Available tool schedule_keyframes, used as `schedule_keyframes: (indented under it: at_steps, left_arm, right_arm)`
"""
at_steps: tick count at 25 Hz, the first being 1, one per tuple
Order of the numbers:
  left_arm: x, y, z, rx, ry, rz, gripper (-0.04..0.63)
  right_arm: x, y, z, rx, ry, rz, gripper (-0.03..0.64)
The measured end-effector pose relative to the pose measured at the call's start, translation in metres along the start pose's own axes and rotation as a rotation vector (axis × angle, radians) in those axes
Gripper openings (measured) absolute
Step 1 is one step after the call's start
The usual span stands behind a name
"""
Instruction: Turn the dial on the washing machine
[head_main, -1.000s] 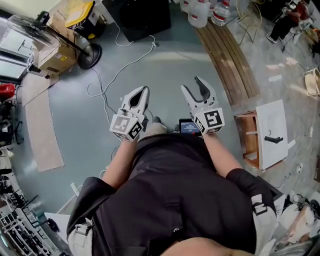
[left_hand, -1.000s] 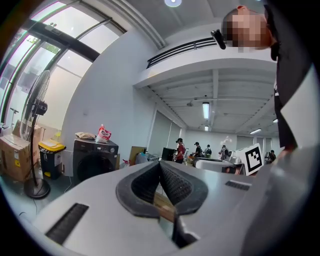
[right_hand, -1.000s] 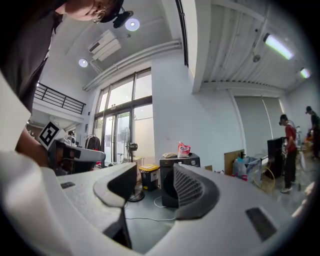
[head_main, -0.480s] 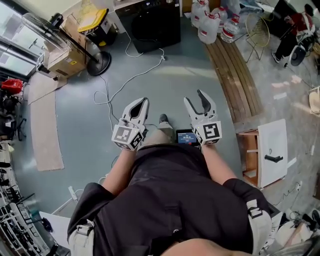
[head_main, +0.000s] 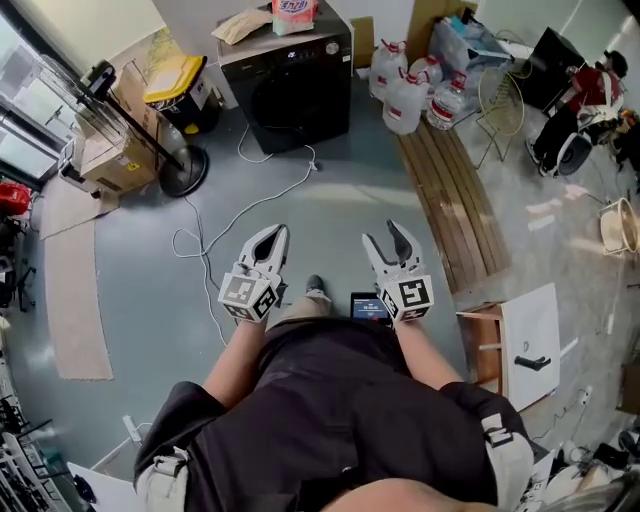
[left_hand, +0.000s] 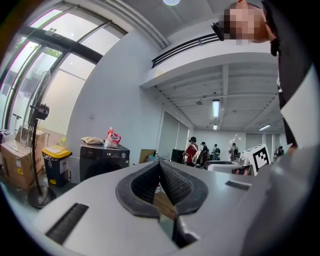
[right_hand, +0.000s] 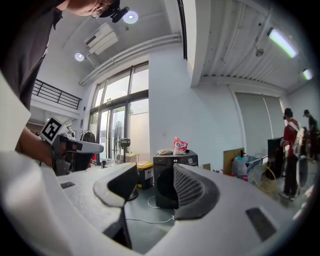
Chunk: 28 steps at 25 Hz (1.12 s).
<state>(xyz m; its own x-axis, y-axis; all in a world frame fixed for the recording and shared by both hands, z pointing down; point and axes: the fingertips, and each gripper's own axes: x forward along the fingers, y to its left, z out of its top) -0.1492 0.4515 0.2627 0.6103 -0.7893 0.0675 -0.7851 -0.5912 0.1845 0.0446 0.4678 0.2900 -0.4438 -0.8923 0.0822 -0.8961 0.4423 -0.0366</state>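
Note:
The black washing machine (head_main: 290, 85) stands against the far wall, a few steps ahead across the grey floor. Its small round dial (head_main: 333, 47) sits at the right end of the control strip. A pink bag (head_main: 293, 12) and a tan bundle (head_main: 240, 25) lie on its top. Both grippers are held at waist height, far from the machine. My left gripper (head_main: 274, 233) is shut with its pads touching and nothing held. My right gripper (head_main: 383, 236) is open and empty. In the right gripper view the machine (right_hand: 175, 161) shows between the jaws, and it also appears in the left gripper view (left_hand: 100, 162).
A white cable (head_main: 250, 190) trails over the floor from the machine. A standing fan (head_main: 150, 130), a yellow-lidded bin (head_main: 180, 80) and cardboard boxes are at the left. Water jugs (head_main: 405, 95), wooden planks (head_main: 450, 190) and a small cabinet (head_main: 510, 345) are at the right. People stand far off.
The head view has lifted, so the whole washing machine and wall now show at the top. Both grippers keep their places in front of the body, jaws unchanged.

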Motion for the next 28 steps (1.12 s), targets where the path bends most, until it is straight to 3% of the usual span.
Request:
schedule_keyframes:
  at_steps: [7, 15, 20, 28]
  left_arm:
    - [0.060, 0.084, 0.035, 0.016, -0.004, -0.012, -0.003]
    - [0.126, 0.158, 0.059, -0.010, -0.022, -0.069, -0.003]
    - [0.153, 0.177, 0.042, -0.064, -0.020, -0.078, -0.003]
    - [0.240, 0.195, 0.029, -0.068, 0.010, -0.089, -0.003]
  right_arm:
    - [0.114, 0.002, 0.032, 0.005, -0.004, 0.052, 0.232]
    - [0.199, -0.010, 0.054, -0.031, 0.011, 0.026, 0.232]
    - [0.210, -0.035, 0.039, -0.038, 0.054, -0.018, 0.232]
    - [0.252, -0.108, 0.018, 0.014, 0.080, -0.047, 0.232]
